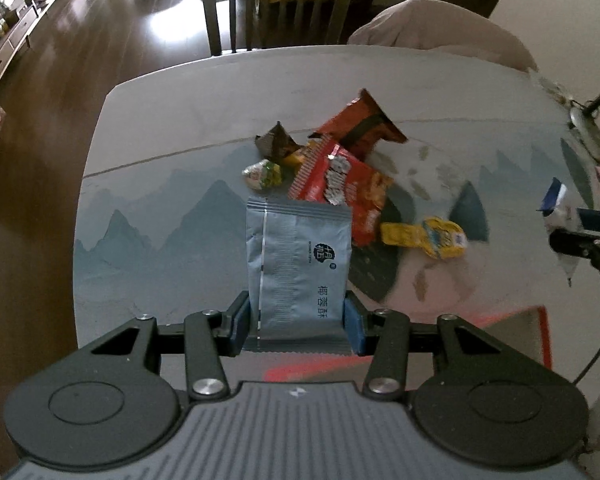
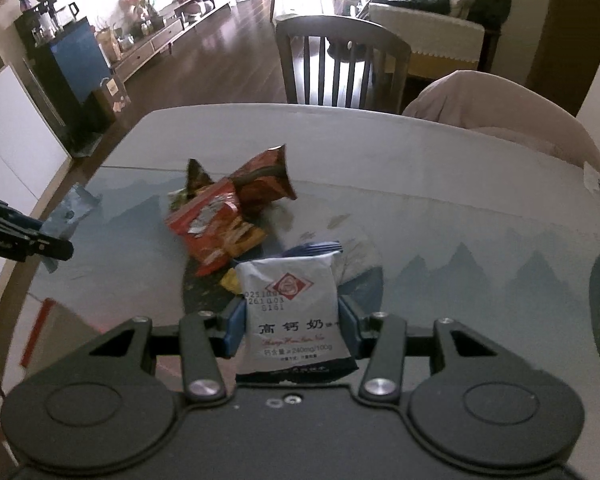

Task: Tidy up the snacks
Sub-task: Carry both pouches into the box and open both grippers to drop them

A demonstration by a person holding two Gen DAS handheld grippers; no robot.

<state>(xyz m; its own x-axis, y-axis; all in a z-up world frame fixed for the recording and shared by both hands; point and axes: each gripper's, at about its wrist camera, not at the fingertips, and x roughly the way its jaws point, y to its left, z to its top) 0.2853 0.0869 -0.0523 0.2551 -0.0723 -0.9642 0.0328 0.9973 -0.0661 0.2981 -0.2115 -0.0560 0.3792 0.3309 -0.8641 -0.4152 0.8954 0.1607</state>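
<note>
Left gripper: the left gripper (image 1: 300, 324) is partly closed, its blue pads pinching the lower sides of a grey-blue snack packet (image 1: 298, 264).
Right gripper: the right gripper (image 2: 292, 330) is likewise partly closed, its pads clamped on the flanks of a white snack packet (image 2: 296, 312).
Grey-blue packet: flat, rectangular, with crimped ends, a silvery seam down its left side and dark printed characters; it stands up between the pads, clear of the desk (image 1: 160, 128).
White packet: puffed, with a red diamond emblem, a stamped date code and black characters; its dark bottom edge sits toward the gripper body, and it too is held off the desk.
Snack pile: near the middle of the desk lie a red crinkled bag (image 1: 340, 184), an orange-red bag (image 1: 360, 124) behind it, a dark pointed wrapper (image 1: 276, 142), a small green-white sweet (image 1: 262, 174) and a yellow wrapper (image 1: 424, 236) on the side toward the right gripper.
Hand pose: both grippers point steeply down at the desk from above the near edge, the left one at the pile's left and the right one at its right, each showing at the margin of the other's view.
Desk: pale top with a painted mountain scene; a red-edged box (image 1: 512, 344) sits at the near edge.
</note>
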